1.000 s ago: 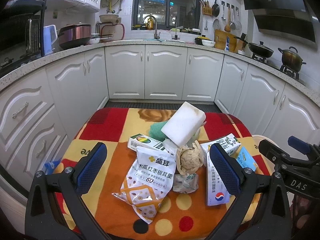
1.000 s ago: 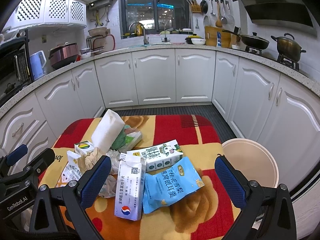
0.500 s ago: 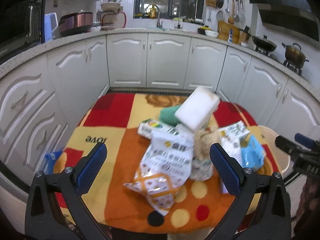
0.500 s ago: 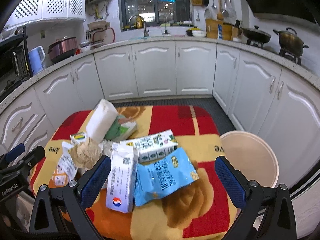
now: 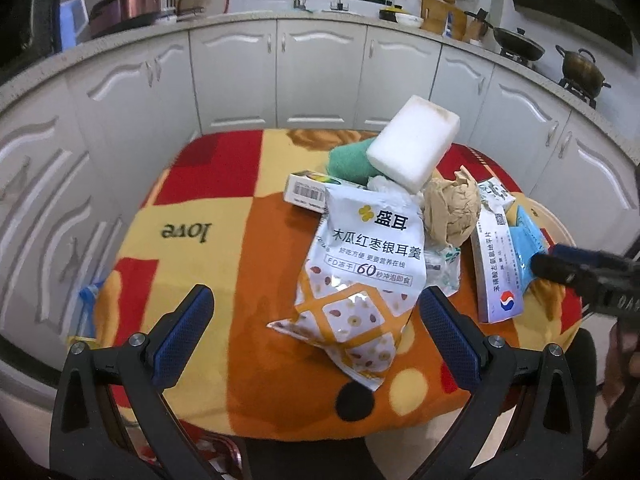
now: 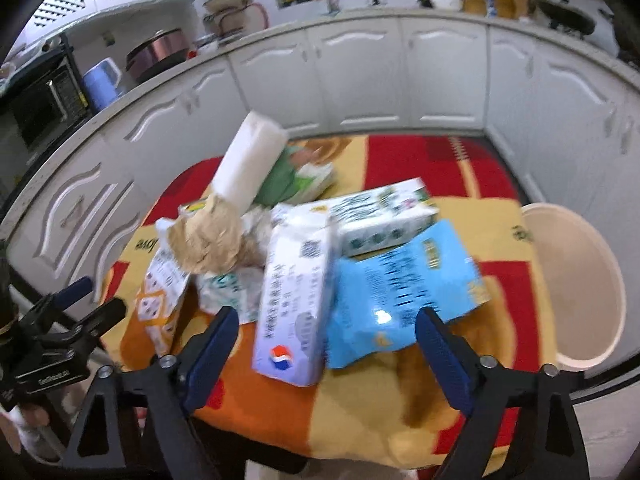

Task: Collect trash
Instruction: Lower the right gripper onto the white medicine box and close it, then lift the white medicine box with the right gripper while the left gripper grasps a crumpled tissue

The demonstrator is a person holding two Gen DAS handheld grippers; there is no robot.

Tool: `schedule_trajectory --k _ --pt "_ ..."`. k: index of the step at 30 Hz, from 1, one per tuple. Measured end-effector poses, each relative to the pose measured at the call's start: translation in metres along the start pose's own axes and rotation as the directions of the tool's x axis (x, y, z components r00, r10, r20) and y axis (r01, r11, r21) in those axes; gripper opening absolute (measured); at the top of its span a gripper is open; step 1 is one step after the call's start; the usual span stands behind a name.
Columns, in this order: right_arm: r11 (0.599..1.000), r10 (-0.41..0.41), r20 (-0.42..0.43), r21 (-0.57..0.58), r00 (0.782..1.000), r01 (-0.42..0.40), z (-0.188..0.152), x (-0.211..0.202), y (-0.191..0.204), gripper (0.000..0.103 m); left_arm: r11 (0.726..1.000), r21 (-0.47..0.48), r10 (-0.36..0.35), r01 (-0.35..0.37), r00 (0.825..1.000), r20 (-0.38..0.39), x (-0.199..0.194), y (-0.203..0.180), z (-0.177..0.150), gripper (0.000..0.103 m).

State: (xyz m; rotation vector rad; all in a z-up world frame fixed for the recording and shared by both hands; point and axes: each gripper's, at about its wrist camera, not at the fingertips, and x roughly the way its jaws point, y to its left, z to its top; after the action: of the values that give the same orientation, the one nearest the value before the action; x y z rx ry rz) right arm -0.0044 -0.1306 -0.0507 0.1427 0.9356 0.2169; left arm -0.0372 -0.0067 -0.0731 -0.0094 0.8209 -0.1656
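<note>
Orange-and-red cloth (image 5: 224,184) reads "love"; on the table's middle sits the trash heap, topped by a white snack bag (image 5: 360,264) printed "盛耳… 60". Left gripper (image 5: 314,334) gapes wide and empty; right gripper (image 6: 326,354) likewise, over a white carton (image 6: 296,300).

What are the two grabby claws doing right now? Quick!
Left hand-held gripper: open, holding nothing, near the white snack bag.
Right hand-held gripper: open, holding nothing, around the white carton.
</note>
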Motion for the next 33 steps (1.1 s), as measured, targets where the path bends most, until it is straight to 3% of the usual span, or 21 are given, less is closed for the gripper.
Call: schedule_trajectory --k 4,12,14,15,16,17,18,22,25,33 --pt "1.000 0.024 -0.038 -0.013 0.999 -0.024 0.000 0.014 0.008 0.077 1.000 0.003 0.003 -0.003 1.000 -0.024 0.014 0.007 0.013 0.102" --pt "1.000 0.019 -0.085 -0.015 0.996 -0.020 0.009 0.045 0.017 0.071 0.998 0.003 -0.063 0.063 0.994 -0.089 0.055 0.041 0.042 0.102" --pt "1.000 0.008 -0.102 -0.015 0.995 -0.010 0.010 0.056 0.018 0.070 0.997 0.012 -0.074 0.076 0.991 -0.115 0.066 0.041 0.043 0.095" --pt "1.000 0.007 -0.110 -0.016 0.994 -0.009 0.010 0.061 0.019 0.065 0.996 0.006 -0.092 0.094 0.987 -0.131 0.071 0.041 0.044 0.092" --pt "1.000 0.009 -0.117 -0.015 0.993 -0.011 0.010 0.064 0.016 0.053 0.994 -0.002 -0.110 0.111 0.984 -0.137 0.075 0.042 0.044 0.086" --pt "1.000 0.017 -0.131 -0.005 0.991 -0.018 0.010 0.070 0.015 0.050 0.990 -0.016 -0.139 0.138 0.980 -0.143 0.077 0.043 0.044 0.079" --pt "0.999 0.032 -0.128 0.008 0.991 -0.031 0.010 0.071 0.013 0.050 0.987 -0.027 -0.161 0.159 0.976 -0.143 0.078 0.046 0.043 0.075" --pt "0.998 0.057 -0.104 0.019 0.993 -0.055 0.011 0.064 0.012 0.049 0.968 -0.063 -0.251 0.244 0.958 -0.138 0.075 0.049 0.042 0.043" --pt "0.997 0.078 -0.078 0.014 0.994 -0.077 0.014 0.054 0.014 0.049 0.976 -0.036 -0.219 0.216 0.966 -0.134 0.064 0.046 0.042 0.030" --pt "0.980 0.197 -0.009 0.025 0.980 -0.197 0.019 0.017 0.018 0.049 0.989 -0.031 -0.147 0.145 0.988 -0.056 0.020 0.053 0.054 0.026"
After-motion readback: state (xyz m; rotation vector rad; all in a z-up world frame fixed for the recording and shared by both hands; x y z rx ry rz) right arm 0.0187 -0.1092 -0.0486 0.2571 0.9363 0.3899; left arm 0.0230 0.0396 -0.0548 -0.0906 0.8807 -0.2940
